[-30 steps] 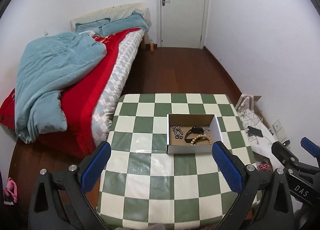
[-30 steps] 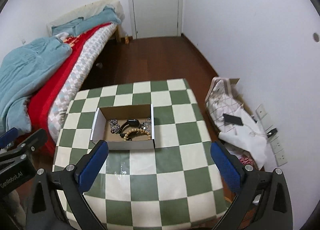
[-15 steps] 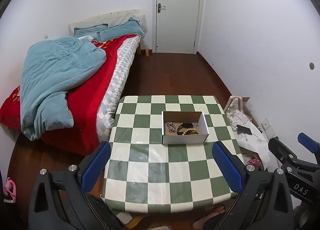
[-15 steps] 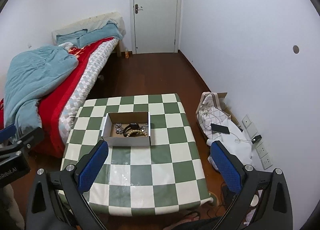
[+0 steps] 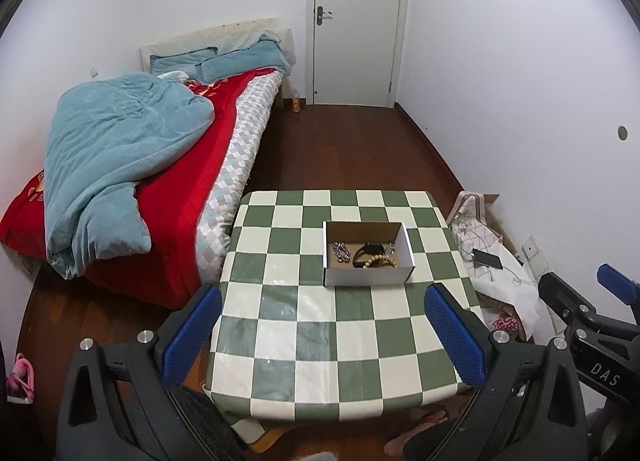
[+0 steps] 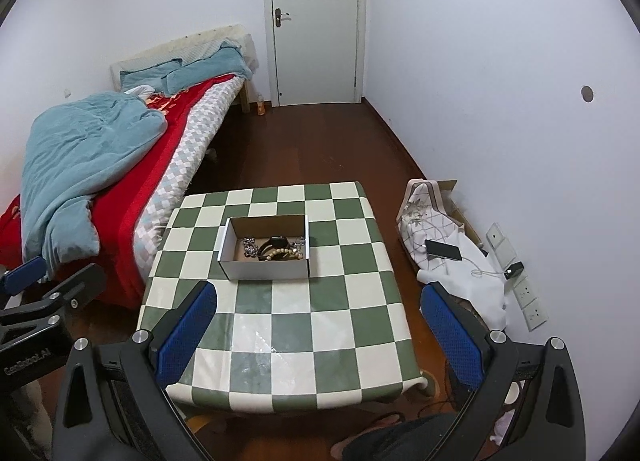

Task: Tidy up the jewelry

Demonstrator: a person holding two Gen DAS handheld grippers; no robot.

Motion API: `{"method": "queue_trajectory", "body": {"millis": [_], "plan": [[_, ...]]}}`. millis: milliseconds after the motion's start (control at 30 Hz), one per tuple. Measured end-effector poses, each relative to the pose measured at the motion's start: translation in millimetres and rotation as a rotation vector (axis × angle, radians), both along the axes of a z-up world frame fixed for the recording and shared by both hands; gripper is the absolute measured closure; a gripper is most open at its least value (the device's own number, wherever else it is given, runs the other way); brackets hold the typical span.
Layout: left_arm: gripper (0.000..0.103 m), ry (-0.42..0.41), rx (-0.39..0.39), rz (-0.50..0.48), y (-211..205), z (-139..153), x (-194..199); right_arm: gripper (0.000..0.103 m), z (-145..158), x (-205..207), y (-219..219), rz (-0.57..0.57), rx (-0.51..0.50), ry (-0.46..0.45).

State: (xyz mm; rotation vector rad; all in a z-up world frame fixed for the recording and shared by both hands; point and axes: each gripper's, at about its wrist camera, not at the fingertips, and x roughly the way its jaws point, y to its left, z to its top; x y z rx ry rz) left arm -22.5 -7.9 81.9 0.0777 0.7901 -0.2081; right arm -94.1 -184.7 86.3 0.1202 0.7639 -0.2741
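Gripper (image 5: 320,335) wide, above table's near edge (image 5: 332,409).

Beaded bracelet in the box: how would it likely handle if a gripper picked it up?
The beaded bracelet looks strung from round beads, so probably floppy and apt to slip. It lies against the black band, so it may snag.

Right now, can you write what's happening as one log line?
left tongs: open, above table | right tongs: open, above table | box: on table, holds beads, chain, black band
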Motion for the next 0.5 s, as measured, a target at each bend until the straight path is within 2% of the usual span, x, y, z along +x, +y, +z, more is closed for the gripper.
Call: {"method": "queue_trajectory", "body": {"millis": [500], "plan": [[0.000, 0.022, 0.034, 0.043, -17.2, -14.3, 55.4, 0.000, -3.4, 61.3, -12.2, -0.025, -0.038, 0.030]]}}
